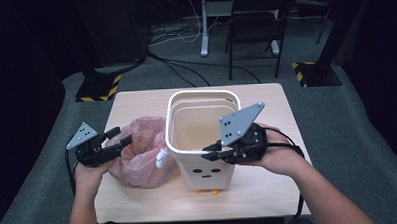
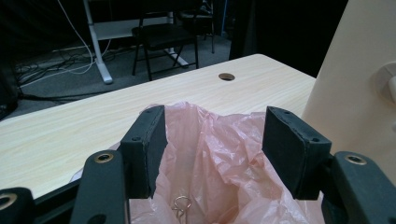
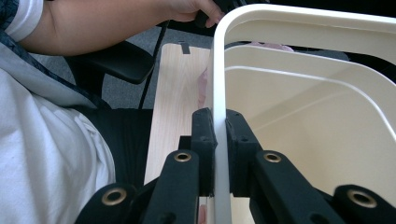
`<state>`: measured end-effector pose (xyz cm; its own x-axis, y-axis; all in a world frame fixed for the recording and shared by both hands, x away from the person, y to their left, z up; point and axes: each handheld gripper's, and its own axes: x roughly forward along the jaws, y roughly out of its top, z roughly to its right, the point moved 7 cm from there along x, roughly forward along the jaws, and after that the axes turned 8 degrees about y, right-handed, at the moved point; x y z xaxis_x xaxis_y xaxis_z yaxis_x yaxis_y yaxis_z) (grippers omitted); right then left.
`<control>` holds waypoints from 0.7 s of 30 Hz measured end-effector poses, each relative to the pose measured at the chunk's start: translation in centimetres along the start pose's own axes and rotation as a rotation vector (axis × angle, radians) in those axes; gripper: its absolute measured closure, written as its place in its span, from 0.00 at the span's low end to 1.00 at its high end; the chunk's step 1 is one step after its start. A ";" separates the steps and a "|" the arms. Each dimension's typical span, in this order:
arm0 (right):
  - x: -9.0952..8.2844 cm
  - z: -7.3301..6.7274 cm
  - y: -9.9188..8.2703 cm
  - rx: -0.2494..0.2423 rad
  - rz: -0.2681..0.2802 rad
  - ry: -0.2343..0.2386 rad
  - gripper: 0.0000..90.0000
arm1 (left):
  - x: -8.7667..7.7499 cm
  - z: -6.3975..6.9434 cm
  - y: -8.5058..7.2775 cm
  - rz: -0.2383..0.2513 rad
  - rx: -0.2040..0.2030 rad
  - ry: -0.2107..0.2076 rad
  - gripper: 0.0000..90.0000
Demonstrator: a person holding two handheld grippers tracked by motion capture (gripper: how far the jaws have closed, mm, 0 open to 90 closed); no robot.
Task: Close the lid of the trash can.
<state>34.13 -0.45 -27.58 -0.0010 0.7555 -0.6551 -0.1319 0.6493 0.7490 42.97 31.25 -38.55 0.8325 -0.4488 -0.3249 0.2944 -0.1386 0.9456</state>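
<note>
A dark room holds a small wooden table with a white bin in the middle. The right gripper pinches the bin's rim to steady it, while the left gripper hangs wide open over the pink bag beside the bin. The step looks like getting the bag ready for the bin, so next the left jaws likely must close on the bag's edge.

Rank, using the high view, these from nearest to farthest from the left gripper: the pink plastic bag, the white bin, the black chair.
1. Pink plastic bag: right at the open jaws of the left gripper, on the table's left half.
2. White bin: beyond the bag, mid-table, with the right gripper clamped on its near rim.
3. Black chair: on the floor past the table's far edge.
</note>
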 end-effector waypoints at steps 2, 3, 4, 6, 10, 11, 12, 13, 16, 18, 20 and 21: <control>0.1 0.1 -0.1 0.004 0.000 0.006 0.93 | 0.0 0.0 0.0 -0.002 0.000 -0.001 0.44; 0.1 0.1 -0.1 0.004 0.000 0.006 0.93 | 0.1 0.0 0.0 -0.002 0.000 -0.001 0.44; 0.2 0.1 -0.2 0.007 -0.003 0.010 0.93 | 0.1 0.0 0.0 -0.003 -0.003 0.000 0.44; 0.2 0.1 -0.2 0.008 -0.004 0.012 0.93 | 0.2 -0.1 -0.1 -0.002 -0.007 -0.001 0.44; 0.3 0.1 -0.3 0.009 -0.003 0.015 0.93 | 0.2 -0.1 -0.1 -0.005 -0.007 0.000 0.44; 0.3 0.1 -0.3 0.010 -0.004 0.016 0.93 | 0.3 -0.1 -0.1 -0.006 -0.009 0.000 0.44; 0.3 0.1 -0.3 0.010 -0.004 0.016 0.93 | 0.3 -0.1 -0.1 -0.007 -0.008 0.000 0.44; 0.4 0.1 -0.4 0.013 -0.005 0.017 0.93 | 0.3 -0.1 -0.1 -0.007 -0.009 0.000 0.44; 0.5 0.2 -0.6 0.014 -0.007 0.019 0.93 | 0.3 -0.1 -0.1 -0.005 -0.010 -0.001 0.44; 0.6 0.2 -0.7 0.019 -0.007 0.022 0.93 | 0.4 -0.1 -0.2 -0.008 -0.006 -0.002 0.44; 0.6 0.2 -0.7 0.022 -0.006 0.024 0.93 | 0.5 0.0 -0.2 -0.013 -0.007 -0.002 0.44; 0.6 0.3 -0.7 0.030 -0.006 0.029 0.93 | 0.5 0.0 -0.2 -0.012 -0.008 -0.003 0.44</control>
<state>34.50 -0.45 -28.51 -0.0287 0.7488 -0.6621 -0.1022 0.6567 0.7472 43.32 31.07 -38.92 0.8277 -0.4496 -0.3358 0.3078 -0.1367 0.9416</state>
